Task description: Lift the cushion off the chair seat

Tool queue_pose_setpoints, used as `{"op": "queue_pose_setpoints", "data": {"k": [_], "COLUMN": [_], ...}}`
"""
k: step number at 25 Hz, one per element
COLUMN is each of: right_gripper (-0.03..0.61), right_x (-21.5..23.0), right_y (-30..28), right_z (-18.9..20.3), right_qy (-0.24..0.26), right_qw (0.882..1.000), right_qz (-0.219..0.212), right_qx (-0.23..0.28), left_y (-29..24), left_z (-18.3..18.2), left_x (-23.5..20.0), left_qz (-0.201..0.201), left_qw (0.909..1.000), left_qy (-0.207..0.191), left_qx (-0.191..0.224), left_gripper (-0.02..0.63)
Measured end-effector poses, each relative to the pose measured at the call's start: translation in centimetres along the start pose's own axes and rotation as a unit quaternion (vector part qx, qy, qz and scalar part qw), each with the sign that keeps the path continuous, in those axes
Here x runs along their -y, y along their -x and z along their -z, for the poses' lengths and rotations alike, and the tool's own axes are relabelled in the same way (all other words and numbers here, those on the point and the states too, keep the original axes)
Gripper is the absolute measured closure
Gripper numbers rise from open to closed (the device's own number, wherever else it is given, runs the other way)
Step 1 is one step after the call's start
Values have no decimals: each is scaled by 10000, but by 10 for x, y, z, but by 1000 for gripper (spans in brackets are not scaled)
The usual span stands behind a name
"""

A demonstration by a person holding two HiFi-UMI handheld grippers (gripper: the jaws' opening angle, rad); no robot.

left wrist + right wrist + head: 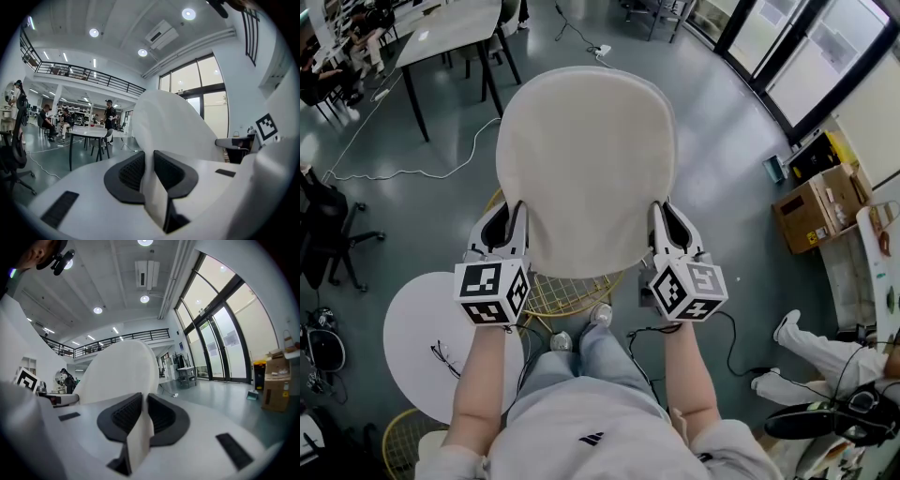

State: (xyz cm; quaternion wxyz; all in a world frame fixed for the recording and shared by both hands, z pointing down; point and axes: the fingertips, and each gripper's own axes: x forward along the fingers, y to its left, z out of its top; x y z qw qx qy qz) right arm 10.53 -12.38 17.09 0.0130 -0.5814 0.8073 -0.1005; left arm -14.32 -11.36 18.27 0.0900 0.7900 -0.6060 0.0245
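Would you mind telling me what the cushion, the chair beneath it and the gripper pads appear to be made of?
Cushion: off-white matte fabric, probably over thin foam, since its edge folds flat between the jaws.
Chair: thin metal wire with a shiny gold finish, visible as an open grid.
Pads: black, matte and ribbed, likely rubber or soft plastic.

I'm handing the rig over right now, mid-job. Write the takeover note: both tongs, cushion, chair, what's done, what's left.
Left tongs: shut on the left edge of the cushion.
Right tongs: shut on its right edge.
Cushion: held in the air between both tongs, above the gold wire chair.
Done: cushion looks clear of the seat.
Left: nothing of the lift itself; release neither side until it has somewhere to go.
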Motion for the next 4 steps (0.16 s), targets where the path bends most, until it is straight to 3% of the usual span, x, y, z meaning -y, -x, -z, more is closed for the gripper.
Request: {"op": "queue_pose_setpoints", "data": {"k": [4], "right_gripper": [523], "right_x": [-2], "right_y": [-1], "right_z": [-1], "right_qy": [21], "right_qw": [10000], "right_qz": [11], "right_qx": [13], "left_y": [0], "left_z": [-1], "left_x": [-2], "left_qz": [12], "left_qw": [10000], "left_qy": [12], "left_qx": [8], "left_gripper": [545]}}
